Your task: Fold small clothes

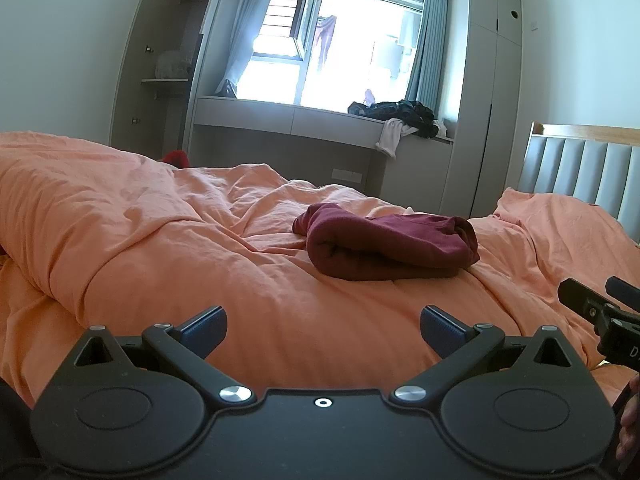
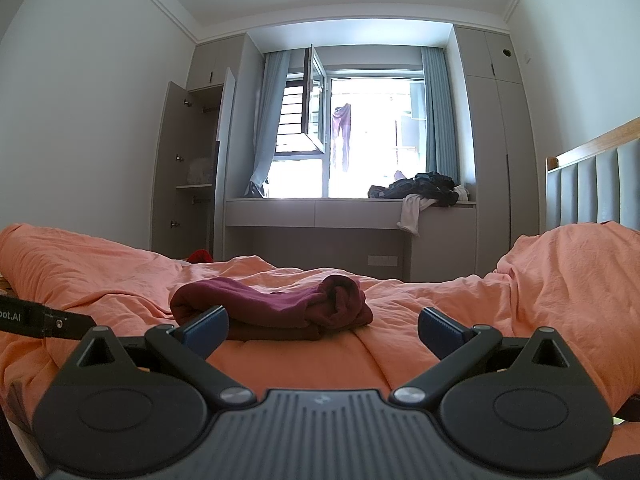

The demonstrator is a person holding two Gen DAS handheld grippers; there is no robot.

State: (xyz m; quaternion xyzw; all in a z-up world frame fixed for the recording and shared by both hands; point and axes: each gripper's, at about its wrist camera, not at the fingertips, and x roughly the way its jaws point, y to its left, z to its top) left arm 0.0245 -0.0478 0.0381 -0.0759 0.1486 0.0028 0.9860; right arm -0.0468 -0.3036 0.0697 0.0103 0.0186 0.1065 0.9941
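Note:
A dark red garment (image 1: 384, 246) lies folded in a thick bundle on the orange duvet (image 1: 168, 232), ahead and a little right of my left gripper (image 1: 323, 330). That gripper stands open, nothing between its blue pads, well short of the cloth. In the right wrist view the same garment (image 2: 272, 304) lies ahead and left of centre on the duvet (image 2: 520, 304). My right gripper (image 2: 322, 330) is open too and holds nothing; its left pad (image 2: 206, 328) overlaps the bundle's near edge in the picture.
A rolled ridge of duvet (image 1: 60, 200) rises on the left. The grey padded headboard (image 1: 580, 172) stands at the right. Beyond the bed are a window bench with dark clothes (image 1: 400, 114), an open wardrobe (image 1: 168, 60) and a red item (image 1: 176, 158) behind the bed.

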